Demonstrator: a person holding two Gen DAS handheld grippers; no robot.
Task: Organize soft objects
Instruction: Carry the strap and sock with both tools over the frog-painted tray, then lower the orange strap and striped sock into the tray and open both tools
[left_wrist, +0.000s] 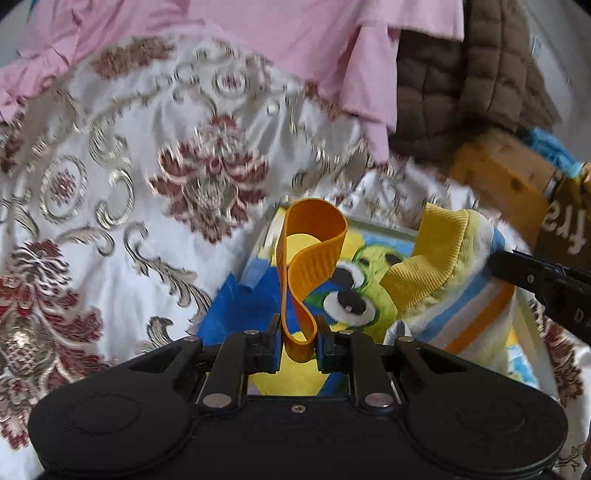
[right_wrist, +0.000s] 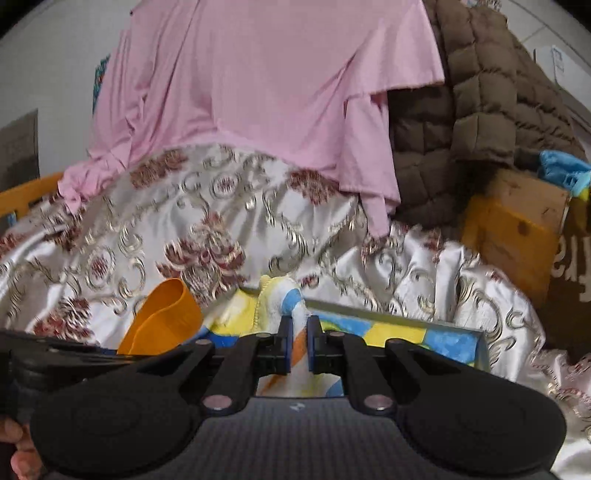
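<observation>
Grippers clamping orange band (left_wrist: 308, 266) and striped sock (right_wrist: 291, 295) over cartoon box (left_wrist: 255, 295), pink cloth (left_wrist: 295, 44) beyond

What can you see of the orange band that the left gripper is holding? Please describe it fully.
The orange band is a flat, finely ribbed strip that looks like rubber, curled into a closed loop. The left gripper is shut on its lower fold, so the loop stands up above the jaws, with the wide upper curve bent over. It hangs above a colourful cartoon picture, beside a striped sock.

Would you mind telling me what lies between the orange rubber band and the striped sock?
In the left wrist view, only the cartoon picture box shows between the orange rubber band and the striped sock.
</observation>
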